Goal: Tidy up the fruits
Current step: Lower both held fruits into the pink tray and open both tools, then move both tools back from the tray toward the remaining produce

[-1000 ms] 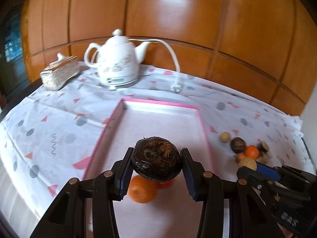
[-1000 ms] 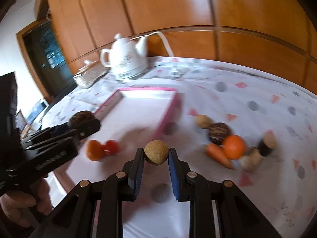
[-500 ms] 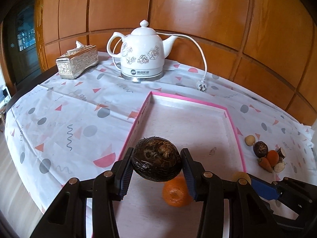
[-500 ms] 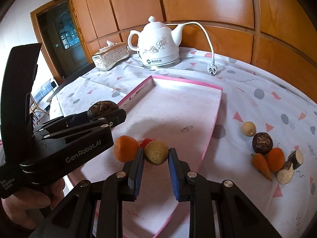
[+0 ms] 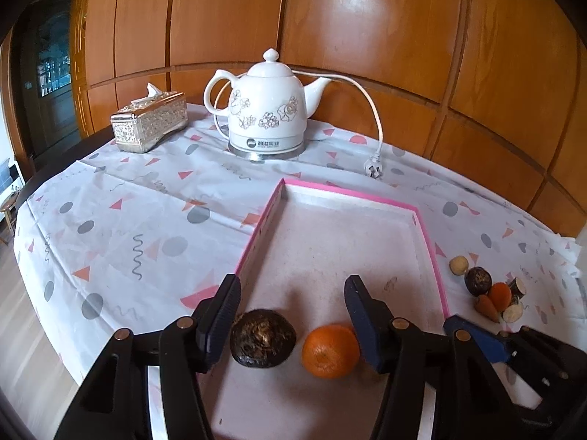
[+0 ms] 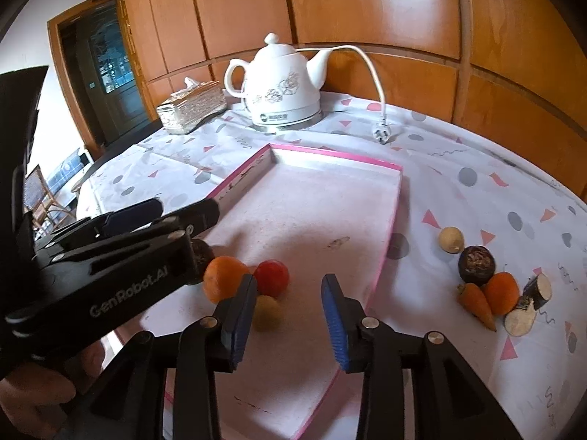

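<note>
1. Your dark brown fruit (image 5: 262, 338) lies on the floor of the pink-rimmed tray (image 5: 352, 195), low in the left wrist frame, just beside the left finger pad and touching neither pad that you can see.
2. An orange (image 5: 330, 350) sits just to its right on the tray, near the right finger pad.
3. Your left gripper (image 5: 291, 306) stands wide, its jaws spread around both fruits and holding nothing.
4. In the right wrist frame, a small yellow-tan fruit (image 6: 268, 312) rests on the tray in the lower middle, close against the left pad of your right gripper (image 6: 288, 310).
5. That right gripper is also spread wide and grips nothing.
6. A red fruit (image 6: 272, 278) sits just behind the yellow-tan one, with the orange (image 6: 224, 281) beside it on the left.
7. Off the tray, at the right of both frames, a cluster waits on the patterned tablecloth (image 6: 477, 168): a pale round fruit (image 6: 451, 239), a dark round fruit (image 6: 476, 263), an orange fruit (image 6: 501, 292), a carrot (image 6: 476, 304) and 2 cut pieces with pale faces (image 6: 520, 322).
8. At the upper middle stands a white electric kettle (image 5: 267, 110), its cord and plug (image 5: 373, 171) lying unplugged on the cloth.
9. A silver tissue box (image 5: 149, 121) sits at the upper left, against the wooden panelling (image 5: 367, 29).
</note>
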`<state>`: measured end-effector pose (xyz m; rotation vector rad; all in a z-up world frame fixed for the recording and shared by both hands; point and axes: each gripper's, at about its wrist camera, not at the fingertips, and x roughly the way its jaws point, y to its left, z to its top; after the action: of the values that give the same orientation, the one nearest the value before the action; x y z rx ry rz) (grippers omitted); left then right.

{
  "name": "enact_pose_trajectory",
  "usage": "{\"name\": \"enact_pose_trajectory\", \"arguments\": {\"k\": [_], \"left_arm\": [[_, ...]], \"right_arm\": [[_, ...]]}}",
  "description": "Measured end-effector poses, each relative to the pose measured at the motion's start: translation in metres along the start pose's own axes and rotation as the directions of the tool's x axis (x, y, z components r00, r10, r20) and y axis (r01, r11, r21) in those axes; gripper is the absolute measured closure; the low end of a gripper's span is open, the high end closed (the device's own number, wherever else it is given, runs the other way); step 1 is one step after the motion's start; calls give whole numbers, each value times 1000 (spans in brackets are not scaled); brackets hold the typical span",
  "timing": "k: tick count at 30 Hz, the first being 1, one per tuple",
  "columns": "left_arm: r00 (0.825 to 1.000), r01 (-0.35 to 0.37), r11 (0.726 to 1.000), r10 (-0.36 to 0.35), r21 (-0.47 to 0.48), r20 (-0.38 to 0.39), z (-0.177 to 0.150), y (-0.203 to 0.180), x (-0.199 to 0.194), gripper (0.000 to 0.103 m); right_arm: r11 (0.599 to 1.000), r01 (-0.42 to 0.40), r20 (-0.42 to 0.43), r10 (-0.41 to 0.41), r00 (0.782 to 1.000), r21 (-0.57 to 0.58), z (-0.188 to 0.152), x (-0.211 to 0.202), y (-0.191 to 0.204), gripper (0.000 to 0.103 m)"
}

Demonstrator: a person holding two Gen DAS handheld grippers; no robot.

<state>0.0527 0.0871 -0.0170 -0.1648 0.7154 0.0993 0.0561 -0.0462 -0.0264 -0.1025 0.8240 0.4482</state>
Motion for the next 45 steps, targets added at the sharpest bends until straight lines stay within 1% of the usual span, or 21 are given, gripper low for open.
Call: {"name": "enact_pose_trajectory", "arguments": {"k": [5,7,11,15,20,24,32,38,43,45], "left_arm": [[1000,6,1000,-6,1,-15,-8,-3,-1,42],[1000,10,1000,-10,-8,-17,-10,-2,-3,40],[1000,12,1000,-12,-8,-9,-11,-4,-7,36],[1000,27,1000,-27,-9,-7,-12,-8,-11,36],[999,53,999,-53,8,-4,-13,-18,-15,36],[997,76,996,-75,40,-11,-14,-31,-17,36],[993,115,988,-113,107,-20,-17,-54,-20,36],[987,158,977,-154,144,-40,-20,-72,-20,36],[982,187,967,-179,175,-60,-24,-86,-18,36],[979,202,962,-191,186,-75,-26,-93,-17,36]], "right_arm": [[999,33,17,-34,999,20,-2,-4,-6,65],[999,45,22,-46,999,23,-3,-5,-8,61],[998,51,30,-52,998,44,-6,-8,-12,61],[996,68,42,-70,997,59,-7,-12,-16,60],[990,89,53,-95,994,112,-11,-20,-32,61],[980,116,59,-127,990,165,-14,-25,-50,61],[941,183,38,-202,979,284,-31,-33,-101,61],[902,234,11,-255,967,362,-51,-42,-142,61],[868,259,-16,-279,960,423,-68,-48,-172,61],[863,251,-20,-270,963,438,-71,-48,-178,61]]}}
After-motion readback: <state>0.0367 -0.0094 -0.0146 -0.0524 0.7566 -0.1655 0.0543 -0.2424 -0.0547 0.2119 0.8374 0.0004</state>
